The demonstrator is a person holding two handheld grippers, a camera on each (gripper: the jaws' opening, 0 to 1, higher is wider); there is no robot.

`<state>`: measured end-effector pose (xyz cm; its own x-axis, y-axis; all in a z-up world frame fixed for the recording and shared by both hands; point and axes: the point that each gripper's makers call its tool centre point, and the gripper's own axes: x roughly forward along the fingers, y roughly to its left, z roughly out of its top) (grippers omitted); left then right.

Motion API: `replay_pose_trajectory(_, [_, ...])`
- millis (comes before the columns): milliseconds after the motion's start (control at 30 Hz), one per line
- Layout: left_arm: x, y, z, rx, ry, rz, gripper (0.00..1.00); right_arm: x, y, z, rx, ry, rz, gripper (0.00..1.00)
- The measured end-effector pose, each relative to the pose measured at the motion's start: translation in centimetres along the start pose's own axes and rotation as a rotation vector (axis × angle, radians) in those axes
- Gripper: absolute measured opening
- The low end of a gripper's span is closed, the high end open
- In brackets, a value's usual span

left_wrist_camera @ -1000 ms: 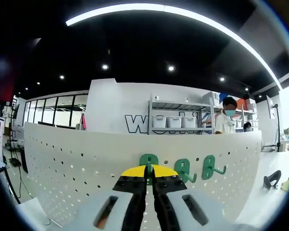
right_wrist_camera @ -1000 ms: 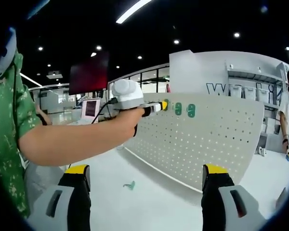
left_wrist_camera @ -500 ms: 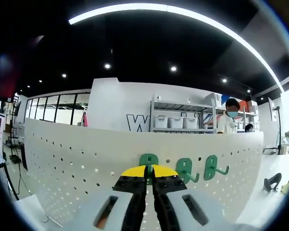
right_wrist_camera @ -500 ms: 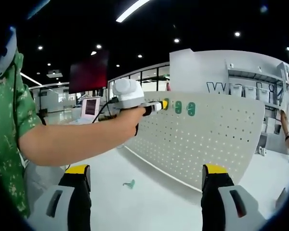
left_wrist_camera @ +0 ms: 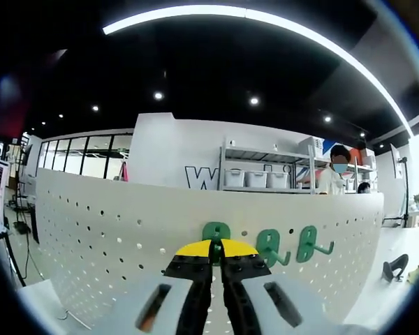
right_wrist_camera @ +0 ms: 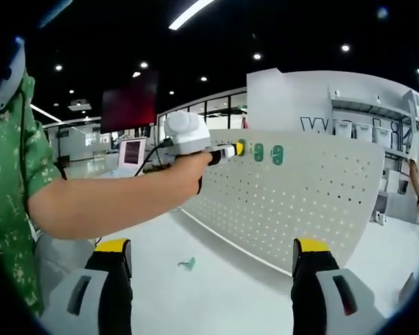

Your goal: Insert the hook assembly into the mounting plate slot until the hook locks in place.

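Three green hooks sit along the top row of the white pegboard. The left gripper has its jaws pressed together on the leftmost hook, held against the board. The middle hook and right hook point their prongs to the right in the left gripper view. The rear wall bears large lettering beginning "W", the rest hidden. The shelf rack holds white bins; contents cannot be told. The right gripper hangs with jaws wide apart above the table, where a spare green hook lies.
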<state>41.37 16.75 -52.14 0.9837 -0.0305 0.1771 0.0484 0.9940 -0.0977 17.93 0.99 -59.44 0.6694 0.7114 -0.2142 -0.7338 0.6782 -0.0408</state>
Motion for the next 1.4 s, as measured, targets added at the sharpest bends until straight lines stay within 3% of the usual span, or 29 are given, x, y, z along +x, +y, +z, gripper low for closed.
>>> replay_pose_trajectory(1400, [-0.03, -0.12, -0.31, 0.036, 0.004, 0.003, 0.03, -0.20, -0.27, -0.22, 0.000, 0.003, -0.005, 0.97])
